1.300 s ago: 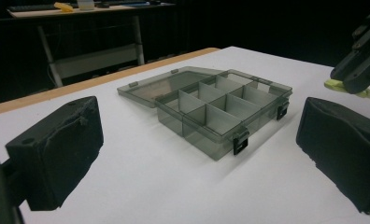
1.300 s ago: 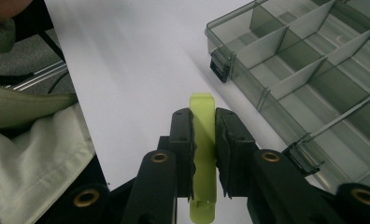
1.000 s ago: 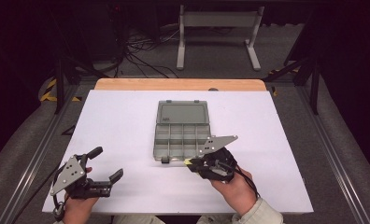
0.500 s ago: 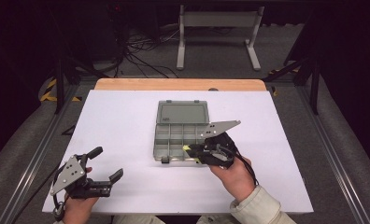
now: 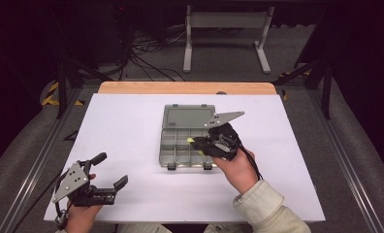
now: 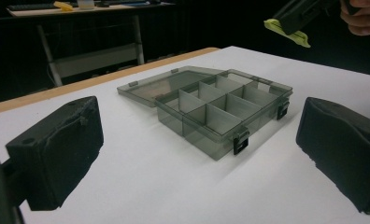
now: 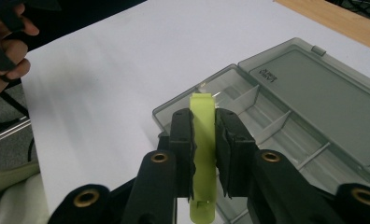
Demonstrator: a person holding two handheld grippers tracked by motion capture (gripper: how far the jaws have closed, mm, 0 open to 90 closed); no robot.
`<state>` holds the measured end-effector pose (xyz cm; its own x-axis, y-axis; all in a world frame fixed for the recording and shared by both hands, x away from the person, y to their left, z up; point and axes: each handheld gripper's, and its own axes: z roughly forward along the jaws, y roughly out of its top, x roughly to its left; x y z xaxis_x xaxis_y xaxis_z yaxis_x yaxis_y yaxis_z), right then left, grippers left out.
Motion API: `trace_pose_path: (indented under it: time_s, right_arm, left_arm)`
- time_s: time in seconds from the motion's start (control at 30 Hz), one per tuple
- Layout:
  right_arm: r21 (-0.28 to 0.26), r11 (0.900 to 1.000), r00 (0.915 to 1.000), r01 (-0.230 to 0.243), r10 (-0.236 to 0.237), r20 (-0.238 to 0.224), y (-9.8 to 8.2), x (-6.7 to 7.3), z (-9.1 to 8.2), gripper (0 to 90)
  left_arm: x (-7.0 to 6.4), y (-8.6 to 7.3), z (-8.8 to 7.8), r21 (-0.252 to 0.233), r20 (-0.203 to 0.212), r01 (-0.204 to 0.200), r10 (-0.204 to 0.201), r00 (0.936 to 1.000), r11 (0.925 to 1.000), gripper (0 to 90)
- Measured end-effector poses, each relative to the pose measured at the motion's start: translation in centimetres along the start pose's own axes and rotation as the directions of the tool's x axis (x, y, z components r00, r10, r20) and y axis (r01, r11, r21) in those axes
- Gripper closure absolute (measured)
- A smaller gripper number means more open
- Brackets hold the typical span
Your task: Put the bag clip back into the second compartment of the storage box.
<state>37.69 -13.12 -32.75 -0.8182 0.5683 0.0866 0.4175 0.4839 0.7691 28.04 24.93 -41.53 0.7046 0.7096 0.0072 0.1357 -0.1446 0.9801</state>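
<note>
A grey see-through compartment box [image 5: 180,145] lies open mid-table, its lid [image 5: 187,116] flat behind it. My right gripper [image 5: 198,142] hovers over the box's right side, shut on a flat yellow-green strip [image 5: 191,141]. In the right gripper view the strip [image 7: 203,135] stands clamped between the two black pads [image 7: 182,140], above a near compartment of the box [image 7: 286,93]. My left gripper [image 5: 111,169] rests open at the table's near left corner. From the left gripper view the box [image 6: 220,105] sits between its spread jaws, with the strip [image 6: 288,33] held high at the right.
The white tabletop [image 5: 122,126] ends in a wooden strip [image 5: 185,88] at the far side. Beyond it, a metal stand [image 5: 226,29] and loose cables [image 5: 146,58] lie on the dark floor. Metal rails run along both table sides.
My right gripper has carried the yellow-green strip away from the person, from beside the box's near right corner to over its right compartments. The left gripper has stayed put.
</note>
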Motion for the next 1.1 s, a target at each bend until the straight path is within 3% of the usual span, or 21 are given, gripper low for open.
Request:
trace_pose_path:
  time_s: [0.57, 1.1]
  right_arm:
    - [-0.008, 0.999, 0.9994, -0.034, 0.034, 0.007, 2.5, -2.6, 3.8, 77.7]
    - [0.006, 0.998, 0.9967, -0.057, 0.057, 0.059, 3.5, -3.9, 7.7, 77.6]
  left_arm:
    - [0.0, 0.0, 0.0, -0.004, 0.001, -0.002, 0.002, 1.0000, 1.0000, 1.3]
    - [0.1, -0.1, 0.0, -0.004, 0.005, -0.003, 0.003, 1.0000, 1.0000, 1.3]
